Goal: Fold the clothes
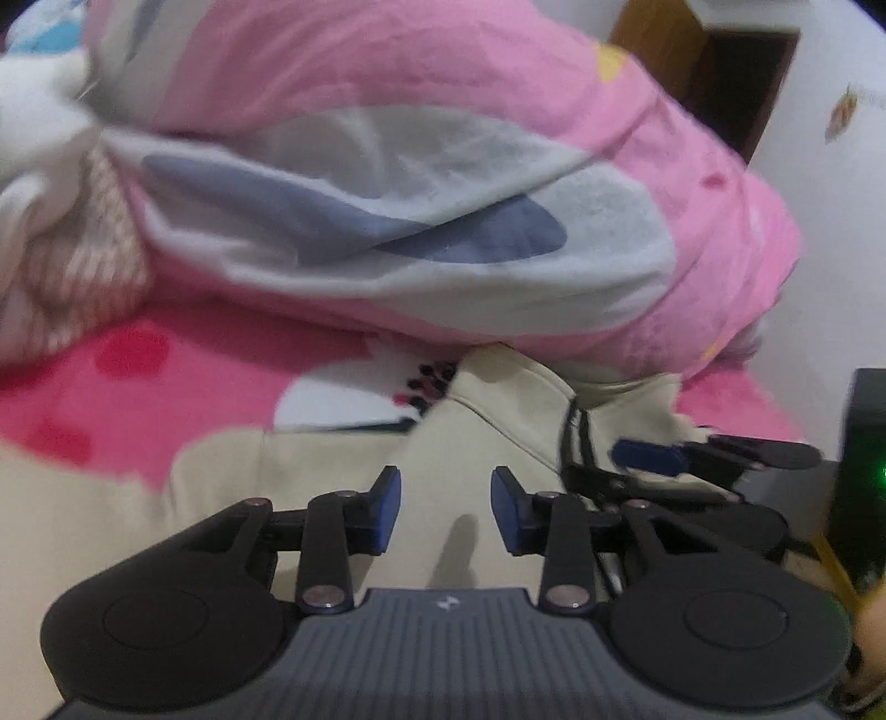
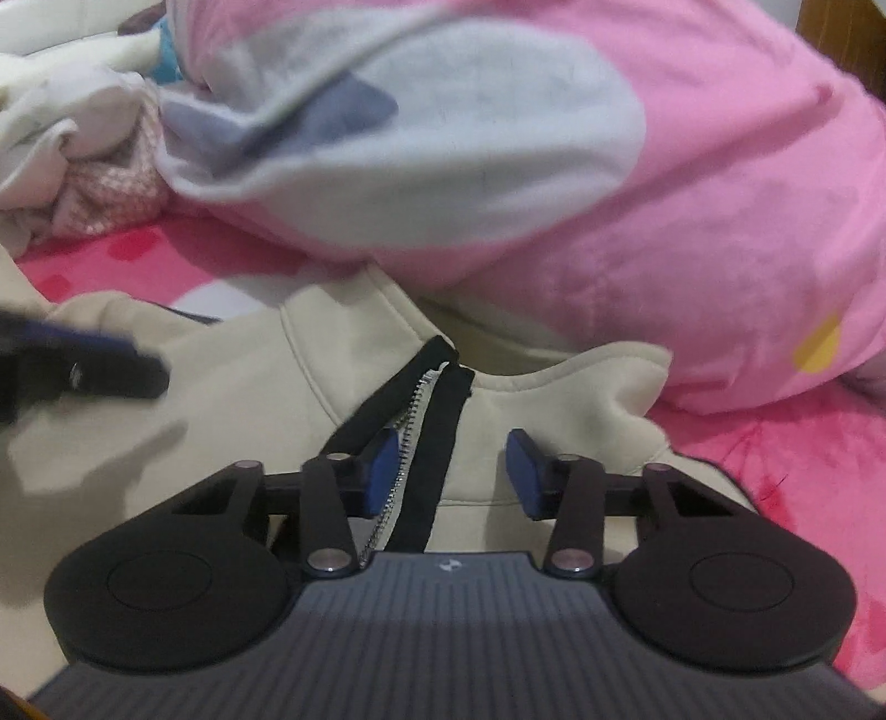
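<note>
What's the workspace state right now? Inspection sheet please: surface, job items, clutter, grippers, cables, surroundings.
Surface: bed sheet, pink with red and white print, mostly covered.
Job's things: cream zip-up garment lying spread, black-edged zipper partly open at the collar.
Clutter: bulky pink and grey duvet piled behind the garment; crumpled white and checked laundry at far left.
Grippers: left gripper over plain cream fabric, fingers apart, nothing between them; right gripper above the zipper, fingers apart, not pinching.
Cables: nothing seen.
Surroundings: white wall, wooden frame, dark box with green light at right.
</note>
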Tool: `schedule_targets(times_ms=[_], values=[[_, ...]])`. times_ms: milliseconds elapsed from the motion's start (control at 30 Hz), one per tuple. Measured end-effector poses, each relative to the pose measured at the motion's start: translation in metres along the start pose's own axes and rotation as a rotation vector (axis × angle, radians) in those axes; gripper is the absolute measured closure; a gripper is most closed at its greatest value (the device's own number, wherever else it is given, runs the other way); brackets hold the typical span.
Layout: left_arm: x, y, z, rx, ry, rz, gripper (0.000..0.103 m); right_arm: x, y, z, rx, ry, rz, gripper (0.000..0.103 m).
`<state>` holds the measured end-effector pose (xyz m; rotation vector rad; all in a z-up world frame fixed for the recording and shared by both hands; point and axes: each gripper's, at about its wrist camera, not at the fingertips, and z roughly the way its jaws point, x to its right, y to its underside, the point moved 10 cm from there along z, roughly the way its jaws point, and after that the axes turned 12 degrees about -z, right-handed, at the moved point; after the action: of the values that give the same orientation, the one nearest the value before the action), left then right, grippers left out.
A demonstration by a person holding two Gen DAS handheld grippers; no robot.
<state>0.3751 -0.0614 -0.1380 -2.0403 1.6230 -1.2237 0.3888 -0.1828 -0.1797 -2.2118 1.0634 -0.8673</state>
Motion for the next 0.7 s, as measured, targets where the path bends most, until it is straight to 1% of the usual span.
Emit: schedule_targets(times_ms=[33,67,133,200,267,300,400,433,567,700], values=[[0.003,-0.003,0.008,-0.002,-0.001,0.005,0.067,-0.001,0.001,0.001,0.004,-0.001,-0.003,0.078],[0.005,-0.004,0.015,-0.001,0.000,0.008,0.067,0.000,0.003,0.000,0.010,0.002,0.000,0.082],[0.008,-0.004,0.029,0.003,0.006,0.008,0.067,0.003,0.003,-0.006,0.035,0.018,0.023,0.087],[0.008,0.002,0.038,-0.001,0.011,-0.003,0.067,0.011,0.002,-0.017,0.078,0.038,0.062,0.088],[0.006,0.009,0.045,0.002,0.015,0.002,0.067,0.021,0.001,-0.032,0.140,0.037,0.128,0.089],[0.006,0.010,0.046,0.006,0.018,0.004,0.066,0.025,-0.001,-0.040,0.178,0.023,0.166,0.089],[0.005,0.011,0.046,0.011,0.043,-0.017,0.064,0.030,-0.011,-0.063,0.302,-0.071,0.251,0.089],[0.003,0.010,0.046,0.011,0.056,-0.032,0.063,0.029,-0.014,-0.063,0.317,-0.093,0.259,0.089],[-0.002,0.009,0.047,0.012,0.107,-0.084,0.062,0.019,-0.019,-0.048,0.302,-0.140,0.242,0.089],[-0.005,0.009,0.048,0.012,0.142,-0.107,0.062,0.013,-0.008,-0.025,0.245,-0.182,0.242,0.089]])
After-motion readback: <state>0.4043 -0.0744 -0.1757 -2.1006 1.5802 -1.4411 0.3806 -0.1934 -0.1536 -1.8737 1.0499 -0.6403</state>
